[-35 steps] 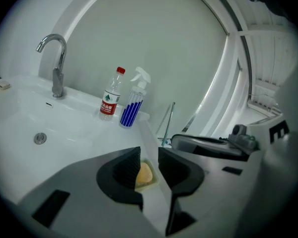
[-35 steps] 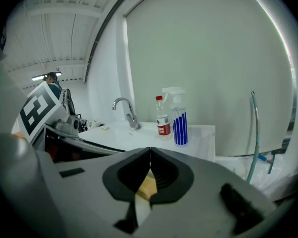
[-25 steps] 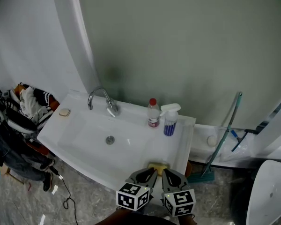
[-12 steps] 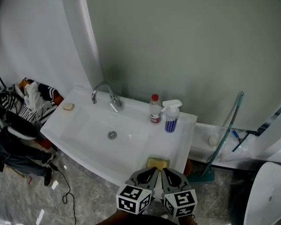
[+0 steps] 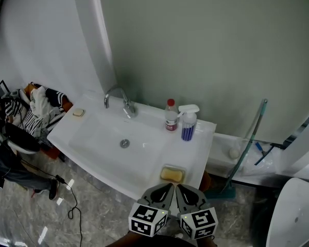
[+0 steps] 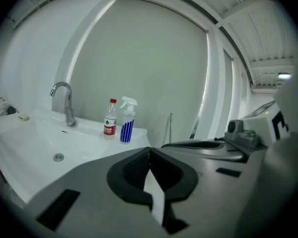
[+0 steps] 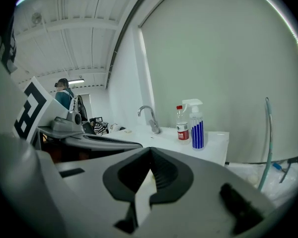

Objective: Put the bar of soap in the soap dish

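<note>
A yellow bar of soap lies in a clear soap dish on the near right rim of the white sink. Just short of the dish, at the bottom of the head view, my left gripper and my right gripper sit side by side, both shut and holding nothing. The left gripper shows its dark pads meeting with nothing between them, and the right gripper shows the same. Soap and dish are hidden in both gripper views.
A chrome tap, a red-capped bottle and a blue spray bottle stand along the sink's back. A second small soap lies at its far left corner. Clothes are piled left; a long-handled tool leans right.
Both grippers have drawn back from the sink's near rim. The soap in its dish, half hidden at their tips before, now lies fully in sight ahead of them.
</note>
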Demonstrator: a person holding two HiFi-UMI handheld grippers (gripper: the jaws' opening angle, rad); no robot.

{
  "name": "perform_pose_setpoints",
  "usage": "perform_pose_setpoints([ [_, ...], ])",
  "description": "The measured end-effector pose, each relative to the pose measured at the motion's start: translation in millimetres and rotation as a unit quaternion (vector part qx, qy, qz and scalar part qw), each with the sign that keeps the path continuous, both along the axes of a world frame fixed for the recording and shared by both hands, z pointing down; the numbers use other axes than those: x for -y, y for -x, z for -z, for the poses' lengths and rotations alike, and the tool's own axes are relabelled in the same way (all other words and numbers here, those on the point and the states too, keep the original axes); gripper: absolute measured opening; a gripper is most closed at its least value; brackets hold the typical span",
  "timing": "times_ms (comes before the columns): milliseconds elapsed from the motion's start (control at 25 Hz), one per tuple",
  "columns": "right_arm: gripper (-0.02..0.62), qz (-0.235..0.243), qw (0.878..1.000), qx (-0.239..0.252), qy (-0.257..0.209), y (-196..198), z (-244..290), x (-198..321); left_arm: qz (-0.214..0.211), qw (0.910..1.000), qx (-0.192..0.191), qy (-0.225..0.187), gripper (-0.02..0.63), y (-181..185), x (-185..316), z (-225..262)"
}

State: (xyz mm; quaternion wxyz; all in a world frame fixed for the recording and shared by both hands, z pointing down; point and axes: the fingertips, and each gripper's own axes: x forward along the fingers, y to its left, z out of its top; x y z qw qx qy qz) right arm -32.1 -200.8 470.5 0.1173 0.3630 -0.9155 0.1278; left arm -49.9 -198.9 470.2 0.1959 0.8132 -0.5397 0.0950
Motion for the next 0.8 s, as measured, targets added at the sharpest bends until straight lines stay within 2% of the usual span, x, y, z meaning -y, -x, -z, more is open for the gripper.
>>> perform_pose_setpoints([
  [800, 0.011, -0.003, 1.0, -0.006, -0.008, -18, 2, -11, 0.011, 0.9999, 0.005, -0.008, 0.009, -13, -10, 3],
])
